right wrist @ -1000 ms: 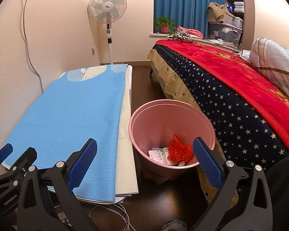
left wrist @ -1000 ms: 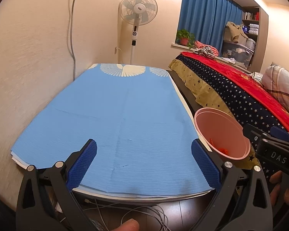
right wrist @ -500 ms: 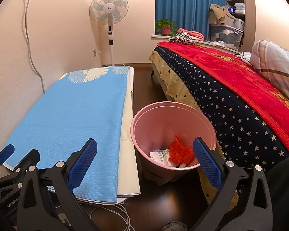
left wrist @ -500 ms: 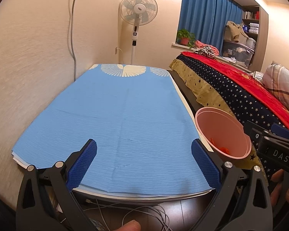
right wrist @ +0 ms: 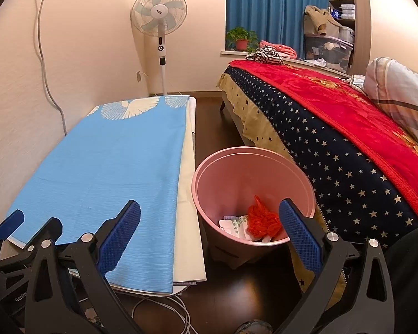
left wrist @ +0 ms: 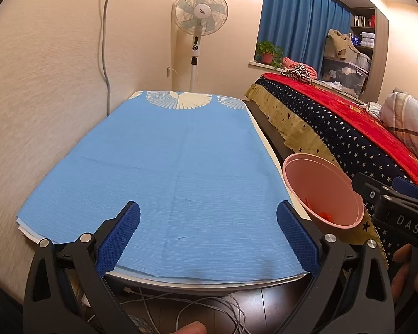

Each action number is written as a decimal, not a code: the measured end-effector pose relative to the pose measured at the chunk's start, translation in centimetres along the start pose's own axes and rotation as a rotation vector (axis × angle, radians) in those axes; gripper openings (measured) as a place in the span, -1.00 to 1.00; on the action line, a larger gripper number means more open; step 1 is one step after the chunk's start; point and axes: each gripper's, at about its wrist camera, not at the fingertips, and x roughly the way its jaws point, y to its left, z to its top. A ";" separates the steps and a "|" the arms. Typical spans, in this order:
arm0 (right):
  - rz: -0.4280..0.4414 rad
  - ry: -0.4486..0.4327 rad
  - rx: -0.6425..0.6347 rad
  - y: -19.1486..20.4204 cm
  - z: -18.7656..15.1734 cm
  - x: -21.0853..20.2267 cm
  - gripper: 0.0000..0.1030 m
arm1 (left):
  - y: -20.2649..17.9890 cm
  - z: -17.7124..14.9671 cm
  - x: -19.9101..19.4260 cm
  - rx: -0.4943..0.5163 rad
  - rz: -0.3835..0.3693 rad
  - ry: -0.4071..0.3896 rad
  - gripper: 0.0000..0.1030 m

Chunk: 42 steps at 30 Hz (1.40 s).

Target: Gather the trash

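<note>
A pink trash bin (right wrist: 209, 172) stands on the dark floor between the low table and the bed. Inside it lie a crumpled red bag (right wrist: 262, 220) and white paper scraps (right wrist: 234, 224). My right gripper (right wrist: 209, 231) is open, with the bin's near rim between its blue pads, held above it. My left gripper (left wrist: 207, 233) is open over the near end of the blue cloth (left wrist: 164, 161) with nothing between its fingers. In the left wrist view the pink bin (left wrist: 301, 175) shows at the right, with the right gripper (left wrist: 398, 208) beside it.
The blue cloth (right wrist: 106, 161) covers a low table along the left wall. A bed with a starred red blanket (right wrist: 348, 139) fills the right side. A standing fan (right wrist: 160, 19) is at the back. Cables (left wrist: 186, 309) lie on the floor under the table's near edge.
Both grippers have drifted slightly back and upward, so the bin sits a little lower and farther in view. Both jaws stay wide open and nothing was picked up.
</note>
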 end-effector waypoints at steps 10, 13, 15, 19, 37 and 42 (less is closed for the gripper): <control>0.002 -0.001 -0.003 0.0 0.0 0.1 0.90 | 0.0 -0.1 0.0 0.000 0.001 0.001 0.85; 0.001 -0.001 -0.002 0.1 0.0 0.2 0.90 | 0.0 0.0 0.0 0.001 0.000 0.001 0.85; 0.002 -0.001 -0.002 0.1 0.0 0.2 0.90 | 0.0 0.0 0.1 0.001 0.001 0.002 0.85; 0.002 -0.002 -0.005 0.0 0.0 0.1 0.90 | 0.1 -0.1 0.1 0.001 0.001 0.003 0.85; 0.002 -0.002 -0.008 0.1 -0.1 0.1 0.90 | 0.4 -0.3 0.2 -0.003 0.006 0.006 0.85; 0.002 -0.002 -0.007 0.1 -0.1 0.1 0.90 | 0.3 -0.2 0.2 -0.001 0.014 0.002 0.85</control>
